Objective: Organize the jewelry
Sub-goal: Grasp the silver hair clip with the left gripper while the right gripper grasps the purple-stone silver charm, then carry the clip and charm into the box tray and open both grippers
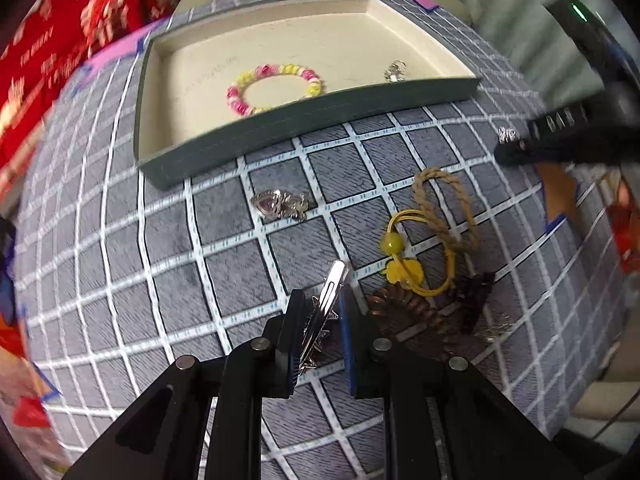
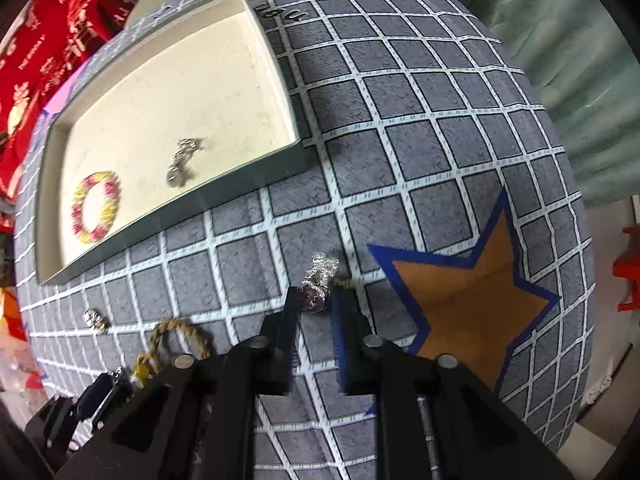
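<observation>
The fingers (image 1: 290, 320) of the left gripper (image 1: 320, 312) pinch a silver hair clip (image 1: 326, 304), whose bright tip sticks out past the pads while a spiky silver ornament shows lower between them. The right gripper (image 2: 318, 300) has its fingers (image 2: 294, 312) drawn in on a sparkly silver ornament (image 2: 318, 284) with a purplish stone, the piece's glittery upper end rising beyond the fingertips.

The landmark is the grey-green tray (image 1: 280, 128) with a cream lining, lying on the grey checked cloth (image 1: 160, 260). Inside the tray lie a pink and yellow bead bracelet (image 1: 272, 88) and, apart from it toward the other side, a small silver trinket (image 1: 394, 72). Just outside the tray's near wall sits a silver ring with a purple stone (image 1: 278, 204). Farther out from that wall, near the left gripper, is a cluster: a braided tan cord loop (image 1: 444, 208), a yellow elastic with a bead and charm (image 1: 404, 264), a brown coil hair tie (image 1: 404, 308) and a dark clip (image 1: 476, 296), overlapping one another. An orange star with a blue border (image 2: 468, 308) is printed on the cloth beside the right gripper, on the far side from the tray. Red fabric (image 1: 60, 60) lies beyond the tray.
</observation>
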A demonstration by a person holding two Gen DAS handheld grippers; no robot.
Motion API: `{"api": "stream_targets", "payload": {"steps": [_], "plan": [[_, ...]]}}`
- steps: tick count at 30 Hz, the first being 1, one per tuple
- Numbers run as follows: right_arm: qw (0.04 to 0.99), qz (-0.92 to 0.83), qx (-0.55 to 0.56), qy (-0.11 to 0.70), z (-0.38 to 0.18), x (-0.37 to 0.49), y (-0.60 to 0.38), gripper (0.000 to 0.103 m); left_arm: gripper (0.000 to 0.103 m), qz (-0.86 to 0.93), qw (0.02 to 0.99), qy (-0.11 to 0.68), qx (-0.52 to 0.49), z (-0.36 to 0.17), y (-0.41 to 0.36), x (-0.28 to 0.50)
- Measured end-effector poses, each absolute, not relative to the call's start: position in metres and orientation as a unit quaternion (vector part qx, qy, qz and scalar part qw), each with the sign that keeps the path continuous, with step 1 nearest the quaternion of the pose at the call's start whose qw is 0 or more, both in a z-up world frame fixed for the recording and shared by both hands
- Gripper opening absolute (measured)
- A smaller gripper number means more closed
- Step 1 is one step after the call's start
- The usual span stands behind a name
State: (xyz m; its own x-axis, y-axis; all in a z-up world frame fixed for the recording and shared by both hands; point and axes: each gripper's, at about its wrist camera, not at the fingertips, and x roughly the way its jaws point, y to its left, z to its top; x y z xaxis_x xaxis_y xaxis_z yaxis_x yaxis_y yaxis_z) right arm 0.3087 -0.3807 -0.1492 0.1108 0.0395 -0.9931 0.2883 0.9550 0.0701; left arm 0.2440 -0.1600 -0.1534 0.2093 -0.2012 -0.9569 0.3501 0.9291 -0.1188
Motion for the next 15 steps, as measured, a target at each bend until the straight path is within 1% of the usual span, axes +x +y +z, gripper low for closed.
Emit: {"api": "stream_targets", "payload": {"steps": [5, 15], "plan": [[0.735, -0.053, 0.144, 0.660, -0.135, 0.285, -0.385, 0.015, 0.026, -0.161, 0.771, 0.617, -0.007, -0.149, -0.137, 0.247], [0.740, 0.002, 0.178, 0.649, -0.107, 0.233, -0.392, 0.015, 0.026, -0.144, 0.778, 0.611, -0.030, -0.126, -0.117, 0.242]]}}
